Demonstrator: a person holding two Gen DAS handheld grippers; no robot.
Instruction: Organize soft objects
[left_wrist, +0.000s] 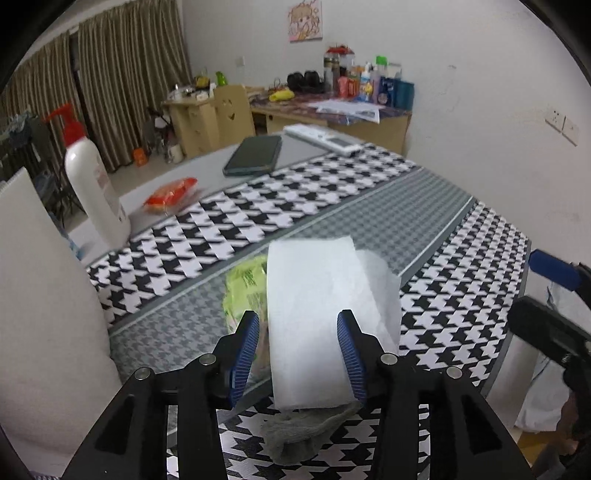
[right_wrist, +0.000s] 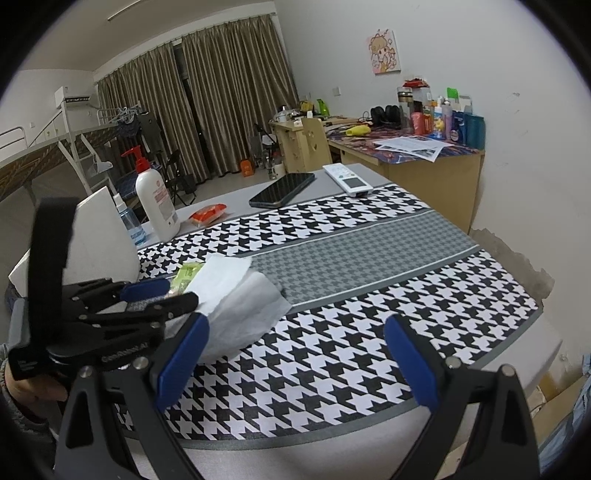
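The left gripper (left_wrist: 301, 354) is seen with its fingers (left_wrist: 248, 350) parted on either side of a folded white tissue (left_wrist: 314, 314), the pads not visibly pressing it, so the tissue is judged released or nearly so. The tissue lies over a yellow-green packet (left_wrist: 245, 291) and a grey cloth (left_wrist: 306, 432) near the tabletop (right_wrist: 369, 240) edge closest to the cameras, toward its left corner. The right gripper (right_wrist: 295, 354) is held with fingers wide apart and nothing between them, over the patterned cover near that same edge. For a tidy pile, the tissue should be left flat and square on the stack, and the fingers drawn back straight so its loose flap is not dragged.
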